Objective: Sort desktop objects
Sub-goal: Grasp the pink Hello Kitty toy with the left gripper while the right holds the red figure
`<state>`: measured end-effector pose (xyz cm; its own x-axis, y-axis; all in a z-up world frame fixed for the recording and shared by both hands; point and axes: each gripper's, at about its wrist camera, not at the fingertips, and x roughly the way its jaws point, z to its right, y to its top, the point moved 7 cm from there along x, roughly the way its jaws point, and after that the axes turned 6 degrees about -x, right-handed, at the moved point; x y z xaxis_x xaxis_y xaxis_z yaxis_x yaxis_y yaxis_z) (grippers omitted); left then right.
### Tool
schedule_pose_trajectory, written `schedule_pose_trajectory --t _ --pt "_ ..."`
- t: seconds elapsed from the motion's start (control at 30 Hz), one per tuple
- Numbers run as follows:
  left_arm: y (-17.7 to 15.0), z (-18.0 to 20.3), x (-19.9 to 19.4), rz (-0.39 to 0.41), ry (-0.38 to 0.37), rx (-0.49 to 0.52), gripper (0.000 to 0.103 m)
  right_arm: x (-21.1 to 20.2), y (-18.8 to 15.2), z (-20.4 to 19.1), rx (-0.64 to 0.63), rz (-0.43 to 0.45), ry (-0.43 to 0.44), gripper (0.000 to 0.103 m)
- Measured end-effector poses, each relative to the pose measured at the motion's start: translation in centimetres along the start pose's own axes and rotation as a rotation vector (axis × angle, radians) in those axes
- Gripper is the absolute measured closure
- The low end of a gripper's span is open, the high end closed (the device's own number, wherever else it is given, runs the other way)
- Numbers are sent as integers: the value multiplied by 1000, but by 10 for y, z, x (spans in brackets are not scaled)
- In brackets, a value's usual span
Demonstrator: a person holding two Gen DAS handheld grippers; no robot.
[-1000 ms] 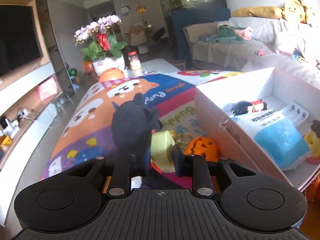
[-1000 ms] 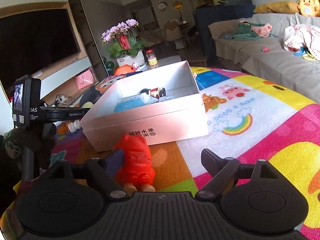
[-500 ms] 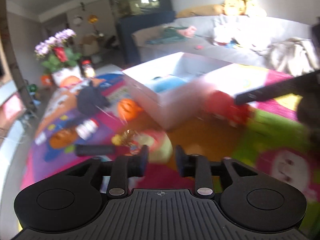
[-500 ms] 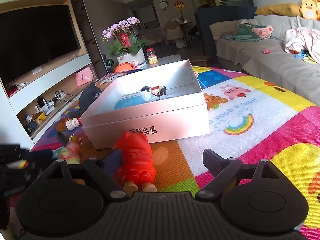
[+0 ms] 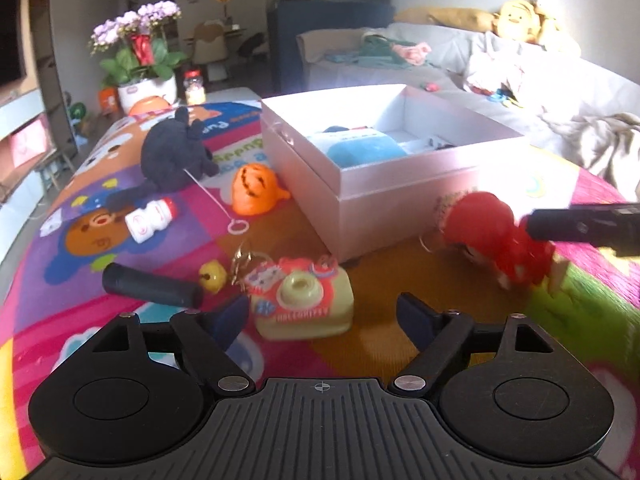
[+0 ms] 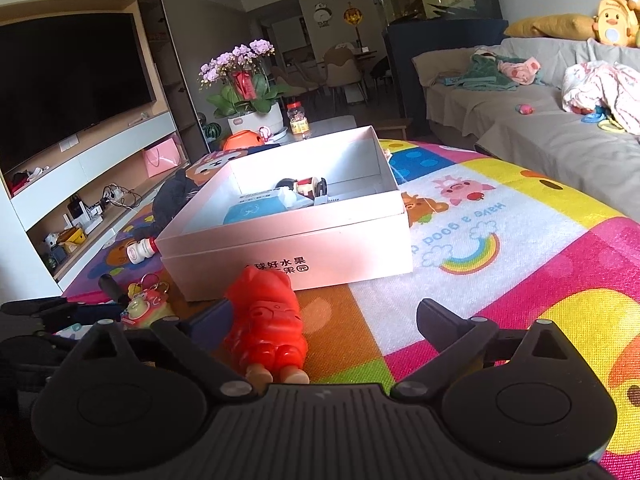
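Both grippers sit just in front of the white box (image 6: 288, 240). Left gripper (image 5: 322, 314) has just spread its jaws, toy camera (image 5: 304, 304) between them, unclamped. Right gripper (image 6: 324, 320), jaws just widening too, straddles the red figure (image 6: 266, 320) off-centre. Risk: that figure hugs one finger, so closing could shove it aside.

The white box (image 6: 288, 248) blocks the frame's centre (red figure (image 6: 264, 320) lying against its front); bare mat (image 6: 500, 272) lies open at right.
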<state>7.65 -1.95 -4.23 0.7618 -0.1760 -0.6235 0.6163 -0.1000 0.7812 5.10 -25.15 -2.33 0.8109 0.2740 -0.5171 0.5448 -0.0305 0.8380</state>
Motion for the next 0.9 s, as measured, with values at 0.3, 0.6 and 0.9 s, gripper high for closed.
schedule_pose_trajectory --t 0.3,0.6,0.9 --pt "-9 -1 -13 -3 21 -5 41 2 -1 -3 -18 -6 -3 3" --pt "-31 3 -40 -3 -6 -36 21 -2 -1 -40 -252 4 -48 3" --pt "-31 -6 -44 29 -7 -96 7 32 -8 -71 -551 -103 -171 55"
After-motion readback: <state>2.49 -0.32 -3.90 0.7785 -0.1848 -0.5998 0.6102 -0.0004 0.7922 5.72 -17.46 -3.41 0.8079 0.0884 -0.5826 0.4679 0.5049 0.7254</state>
